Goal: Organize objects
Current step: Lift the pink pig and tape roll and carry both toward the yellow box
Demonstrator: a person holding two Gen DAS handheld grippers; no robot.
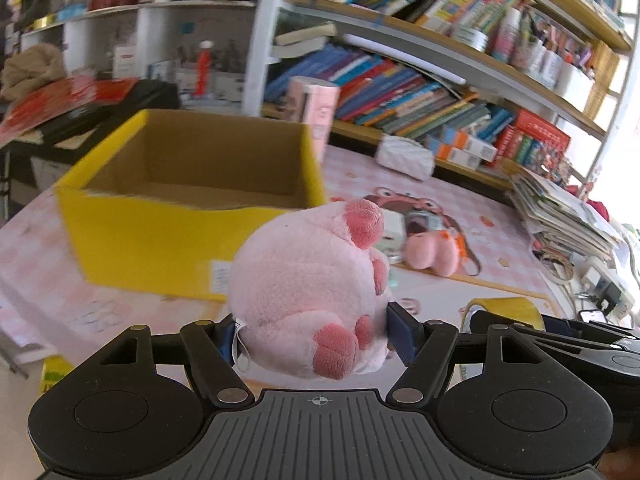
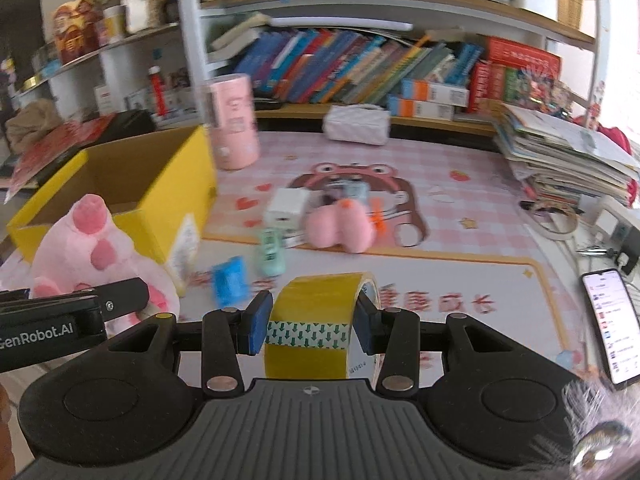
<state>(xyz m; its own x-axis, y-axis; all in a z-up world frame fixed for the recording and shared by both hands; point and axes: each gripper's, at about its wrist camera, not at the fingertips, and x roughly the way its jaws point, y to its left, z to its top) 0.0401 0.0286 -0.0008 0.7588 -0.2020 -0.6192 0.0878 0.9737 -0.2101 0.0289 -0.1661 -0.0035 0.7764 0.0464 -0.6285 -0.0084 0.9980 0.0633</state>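
My left gripper is shut on a pink plush toy with darker pink paws, held above the table just in front of an open yellow cardboard box. That toy also shows at the left of the right wrist view, beside the box. My right gripper is shut on a roll of yellow tape, its blue pads pressing both flat sides. A smaller pink plush, a white box, a mint-green item and a blue item lie on the pink mat.
A pink cylinder stands behind the yellow box. A white pouch lies by the bookshelf. A stack of papers sits at the right, a lit phone near the right edge.
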